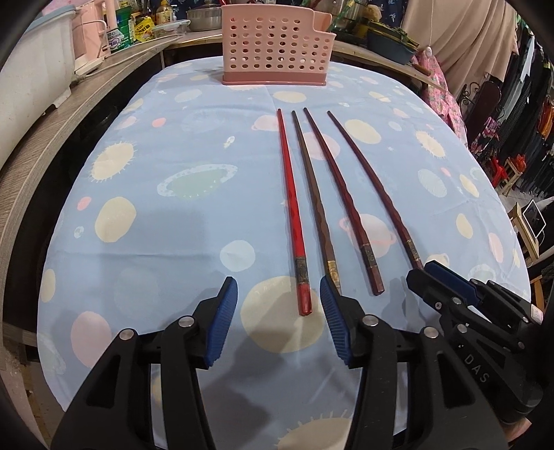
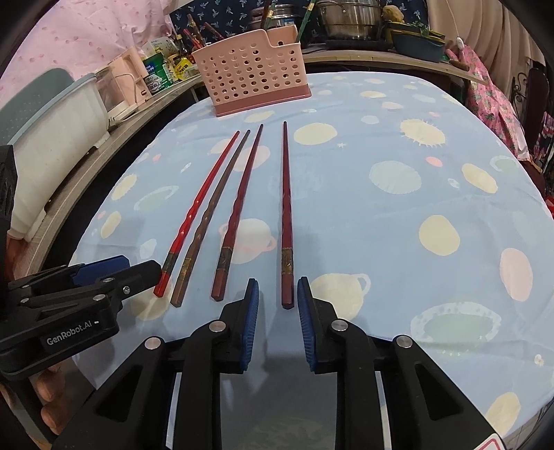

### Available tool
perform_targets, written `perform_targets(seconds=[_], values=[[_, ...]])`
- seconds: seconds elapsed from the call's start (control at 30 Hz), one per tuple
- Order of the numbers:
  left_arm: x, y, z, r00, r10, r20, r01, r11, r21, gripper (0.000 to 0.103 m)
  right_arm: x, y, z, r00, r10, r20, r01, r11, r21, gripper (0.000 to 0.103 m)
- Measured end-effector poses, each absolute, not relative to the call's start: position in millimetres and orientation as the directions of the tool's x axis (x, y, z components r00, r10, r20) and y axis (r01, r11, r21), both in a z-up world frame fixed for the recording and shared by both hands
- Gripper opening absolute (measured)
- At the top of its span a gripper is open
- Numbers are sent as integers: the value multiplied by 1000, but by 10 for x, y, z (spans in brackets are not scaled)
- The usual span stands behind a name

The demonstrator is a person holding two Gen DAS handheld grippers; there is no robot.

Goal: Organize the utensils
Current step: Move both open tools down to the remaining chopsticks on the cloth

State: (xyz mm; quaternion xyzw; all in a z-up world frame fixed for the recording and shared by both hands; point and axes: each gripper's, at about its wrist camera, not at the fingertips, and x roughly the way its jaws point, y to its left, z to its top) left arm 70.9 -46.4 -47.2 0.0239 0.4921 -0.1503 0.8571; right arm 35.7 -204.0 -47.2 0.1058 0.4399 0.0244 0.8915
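Note:
Several chopsticks lie side by side on the blue planet-print tablecloth, thick ends towards me. From the left: a bright red chopstick, a brown chopstick, a dark red chopstick and a maroon chopstick. A pink perforated utensil basket stands at the table's far end. My left gripper is open, its jaws either side of the bright red chopstick's thick end. My right gripper is open around the maroon chopstick's thick end.
A wooden counter runs along the left with a white container, jars and bottles. Pots and a dark basin stand behind the basket. Clothes hang at the right.

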Motion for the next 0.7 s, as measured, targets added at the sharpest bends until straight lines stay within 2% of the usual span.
perform_targets(seconds=[0.27,0.47,0.53,0.7], values=[[713,-499,-553,467,-217,-857,282,955,-88,46,353,-2044,-489,612,136,-779,51,976,211,16],[718,-474,-548,465,-223,-857,282,955,-96,21,356,-2067,-496,615,128,-778,54,978,203,11],[717,-465,-551,461,-232,-856,284,953,-105,10,359,-2078,-497,616,123,-778,55,979,198,8],[720,-440,-549,447,-256,-857,284,949,-136,7,366,-2088,-491,615,122,-779,56,979,197,7]])
